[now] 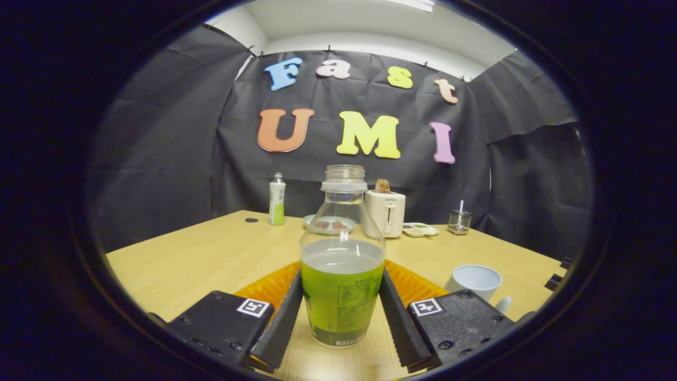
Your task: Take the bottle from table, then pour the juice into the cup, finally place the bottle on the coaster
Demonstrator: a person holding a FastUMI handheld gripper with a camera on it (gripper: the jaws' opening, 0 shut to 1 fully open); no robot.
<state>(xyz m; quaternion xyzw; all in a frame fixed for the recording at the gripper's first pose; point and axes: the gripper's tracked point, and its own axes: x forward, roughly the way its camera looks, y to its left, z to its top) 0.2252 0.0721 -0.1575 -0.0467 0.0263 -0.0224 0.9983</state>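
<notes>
So the table (211, 254) is a light wood-look top, pretty bare near the front, with black cloth hung as the walls all around and a strip of white ceiling up top.

Up close there's one open bottle (342, 264), no cap, standing upright on the table with green juice filling roughly the lower half. It sits right between the fingers of the gripper (341, 317). Both fingers run up along its sides and look pressed against the label part, so I'd call it clamped on the bottle. Directly behind the bottle there's one orange ribbed coaster (418, 286) lying flat, poking out past both sides of the bottle.

One pale cup (474, 280) sits just beyond the right finger, upright and near the coaster's right edge.

Back row along the far wall, counting left to right: one small dark dot on the table (252, 220), one second bottle (277, 200) with a white and green label, one plate (329, 224) seen partly through the front bottle, one white toaster (387, 212) with a slice of bread (382, 186) sticking out, one little tray (419, 229), and one small holder (459, 221) with a stick in it.
</notes>
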